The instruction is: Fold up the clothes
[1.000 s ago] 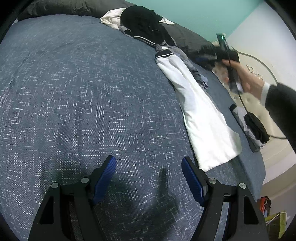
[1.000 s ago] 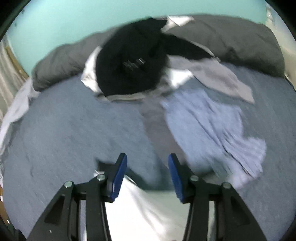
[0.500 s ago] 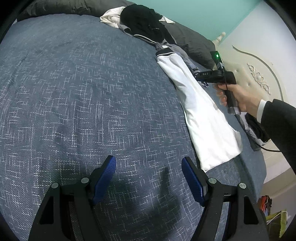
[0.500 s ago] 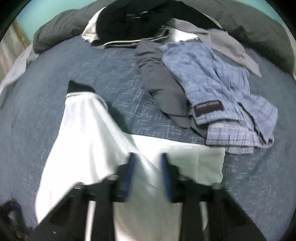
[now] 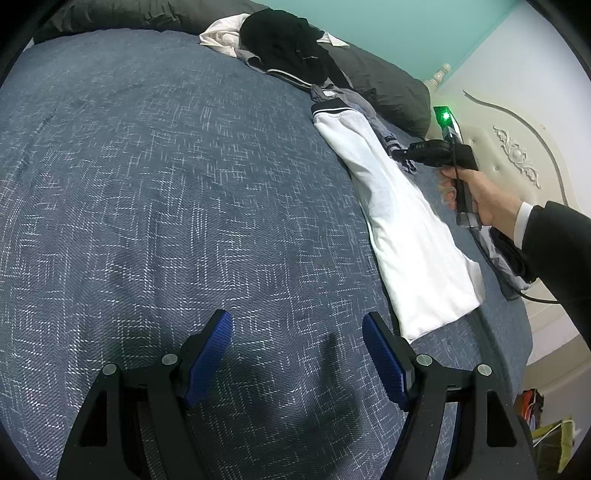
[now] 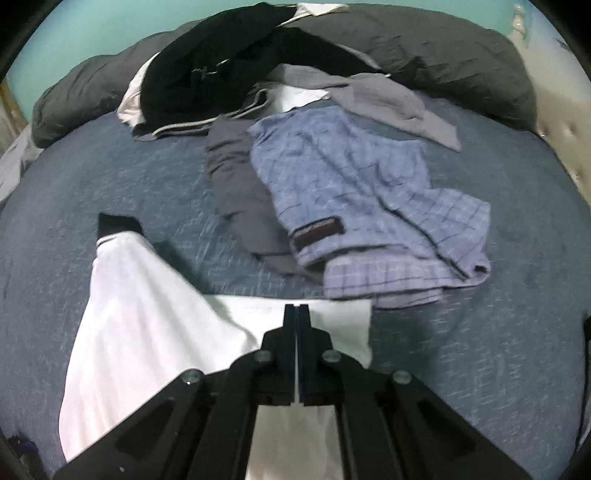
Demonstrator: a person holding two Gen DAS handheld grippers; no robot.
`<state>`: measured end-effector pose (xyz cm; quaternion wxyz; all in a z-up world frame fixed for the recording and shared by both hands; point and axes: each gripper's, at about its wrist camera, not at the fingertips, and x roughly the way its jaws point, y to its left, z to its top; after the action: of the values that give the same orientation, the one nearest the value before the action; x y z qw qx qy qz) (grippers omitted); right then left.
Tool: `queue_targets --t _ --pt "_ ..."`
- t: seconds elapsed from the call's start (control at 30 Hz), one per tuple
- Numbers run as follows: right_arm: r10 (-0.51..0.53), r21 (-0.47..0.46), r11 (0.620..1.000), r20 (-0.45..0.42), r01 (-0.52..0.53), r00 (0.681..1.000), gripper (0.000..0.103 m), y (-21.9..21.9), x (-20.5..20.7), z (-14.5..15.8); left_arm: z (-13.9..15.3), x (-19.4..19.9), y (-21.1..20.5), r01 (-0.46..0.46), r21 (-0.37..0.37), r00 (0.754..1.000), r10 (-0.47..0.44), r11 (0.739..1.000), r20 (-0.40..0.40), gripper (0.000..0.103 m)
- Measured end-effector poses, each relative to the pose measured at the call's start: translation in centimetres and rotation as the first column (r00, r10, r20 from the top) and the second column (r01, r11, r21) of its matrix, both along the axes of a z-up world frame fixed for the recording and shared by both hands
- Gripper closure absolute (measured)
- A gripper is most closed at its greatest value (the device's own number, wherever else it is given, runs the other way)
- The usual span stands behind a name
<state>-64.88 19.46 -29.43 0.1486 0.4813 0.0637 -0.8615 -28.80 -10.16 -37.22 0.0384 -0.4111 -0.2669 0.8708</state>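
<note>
Right gripper (image 6: pixel 296 308) has its blue pads pressed flat together over the white garment (image 6: pixel 147 325), at the garment's far edge; whether a fold of the cloth is actually pinched between the pads cannot be told from the right wrist view, since the jaws show only a thin line between them. In the left wrist view that same gripper (image 5: pixel 400 152) appears as a black handle with a green light, held in a person's hand (image 5: pixel 476 192) with a white cuff and dark sleeve, its tip down at the right edge of the white garment (image 5: pixel 406 229). That garment lies stretched out long on the blue woven bedspread (image 5: pixel 166 184), its dark-trimmed end pointing toward the head of the bed. Left gripper (image 5: pixel 297 360) hangs released, its blue pads spread wide with only bedspread between them, just left of the garment's near end and not touching it. Beyond the right gripper lies a blue checked garment (image 6: pixel 354 192) with a dark waistband label, partly over a grey garment (image 6: pixel 240 199), both just past the white one's far edge. Farther back a black garment (image 6: pixel 207 70) is heaped with white and grey pieces against a dark grey pillow (image 6: pixel 424 48) at the head of the bed. A pale headboard (image 5: pixel 517 158) with carved ornament stands to the right, under a teal wall (image 5: pixel 406 26).
</note>
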Motion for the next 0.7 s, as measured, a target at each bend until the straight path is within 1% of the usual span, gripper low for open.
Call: queue_targets --t 0.07,0.1,0.17,0.2,0.27,0.3,0.4,0.43,0.47,0.5,0.53,0.6,0.7 --pt "-0.004 -0.074 0.997 0.009 0.005 1.000 0.102 0.7 0.2 0.3 0.0 0.1 0.0 0.000 0.001 1.000 0.000 1.000 0.000 0.026" --pt "-0.008 -0.094 0.996 0.020 0.010 1.000 0.100 1.0 0.3 0.3 0.0 0.1 0.0 -0.001 0.001 1.000 0.001 1.000 0.000 0.026" --pt "-0.013 -0.099 0.995 0.047 0.017 0.999 0.090 1.5 0.4 0.0 0.1 0.1 0.0 -0.001 0.003 1.000 0.001 1.000 -0.001 0.026" --pt "-0.006 -0.103 0.995 0.053 0.011 0.999 0.086 1.7 0.6 0.0 0.1 0.1 0.0 -0.001 0.003 1.000 0.001 1.000 -0.002 0.026" --pt "0.031 -0.125 0.992 0.060 -0.023 0.998 0.074 1.9 1.6 0.0 0.1 0.2 0.1 -0.001 0.004 1.000 0.001 1.000 -0.002 0.026" --pt "0.046 -0.122 0.992 0.062 -0.039 0.997 0.073 1.9 2.0 -0.1 0.2 0.2 0.1 -0.001 0.004 1.000 0.001 1.000 -0.002 0.026" --pt "0.074 -0.081 0.994 0.085 -0.067 0.994 0.073 1.7 2.8 -1.0 0.2 0.2 0.2 0.001 0.002 1.000 -0.001 1.000 -0.001 0.026" --pt "0.080 -0.071 0.995 0.095 -0.074 0.992 0.075 1.7 3.0 -1.2 0.1 0.2 0.2 0.001 0.002 1.000 -0.001 1.000 -0.001 0.026" --pt "0.083 -0.051 0.996 0.092 -0.079 0.992 0.093 1.7 3.2 -1.4 0.1 0.2 0.2 0.002 0.002 1.000 -0.002 1.000 -0.001 0.026" --pt "0.082 -0.051 0.996 0.078 -0.078 0.994 0.099 1.8 3.3 -1.3 0.1 0.2 0.2 0.002 0.002 1.000 -0.002 1.000 -0.001 0.026" --pt "0.077 -0.068 0.995 0.062 -0.073 0.995 0.099 2.0 3.5 -1.1 0.1 0.2 0.3 0.002 0.002 1.000 -0.002 1.000 -0.001 0.026" --pt "0.036 -0.106 0.994 0.028 -0.033 0.999 0.099 3.0 3.5 -0.4 0.0 0.2 0.3 0.001 0.002 1.000 -0.001 1.000 0.000 0.026" --pt "-0.030 -0.093 0.995 0.033 0.033 0.999 0.100 4.2 3.0 -0.3 0.0 0.2 0.4 0.001 0.002 1.000 -0.001 1.000 0.001 0.026"
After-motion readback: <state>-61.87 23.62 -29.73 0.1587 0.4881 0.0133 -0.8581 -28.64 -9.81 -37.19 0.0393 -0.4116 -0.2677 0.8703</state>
